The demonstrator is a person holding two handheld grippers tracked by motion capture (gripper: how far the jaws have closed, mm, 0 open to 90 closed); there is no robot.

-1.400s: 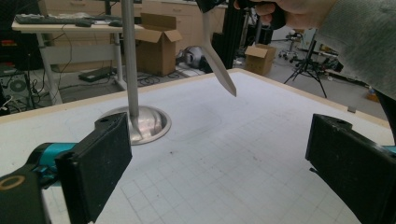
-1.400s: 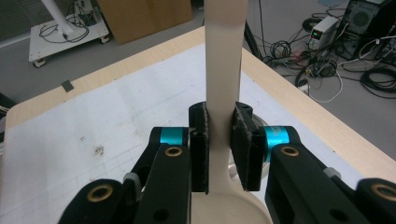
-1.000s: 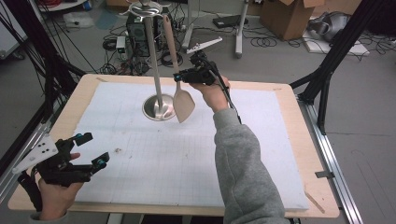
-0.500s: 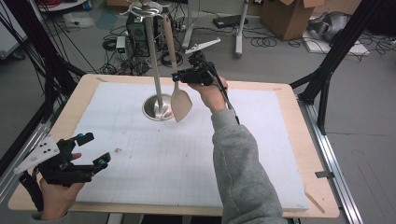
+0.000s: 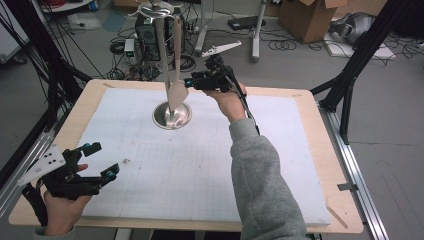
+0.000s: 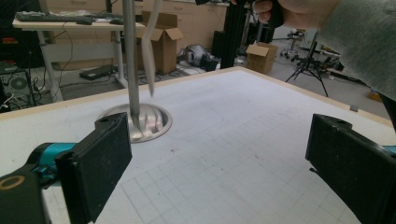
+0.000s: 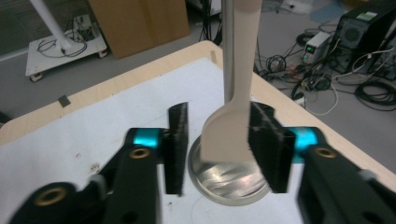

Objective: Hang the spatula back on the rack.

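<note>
Wooden spatula [image 7: 231, 135] hangs beside the steel stand [image 5: 171, 114]; your right gripper [image 5: 192, 81] brackets its blade, jaws parted. Your left gripper [image 5: 102, 161] rests wide, well apart from that stand.

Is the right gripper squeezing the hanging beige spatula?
Apart. In the right gripper view, the right gripper stands open around the beige wooden spatula, a clear gap beside one pad.

A pale wooden spatula [image 5: 177, 75] hangs upright from the top of a metal stand [image 5: 163, 55], handle up and flat blade down, close beside the stand's slim pole. The blade sits just above the stand's round, shiny base [image 5: 172, 115], which rests on the far middle of the white gridded counter [image 5: 200, 165]. How it hooks on at the top cannot be made out.
</note>
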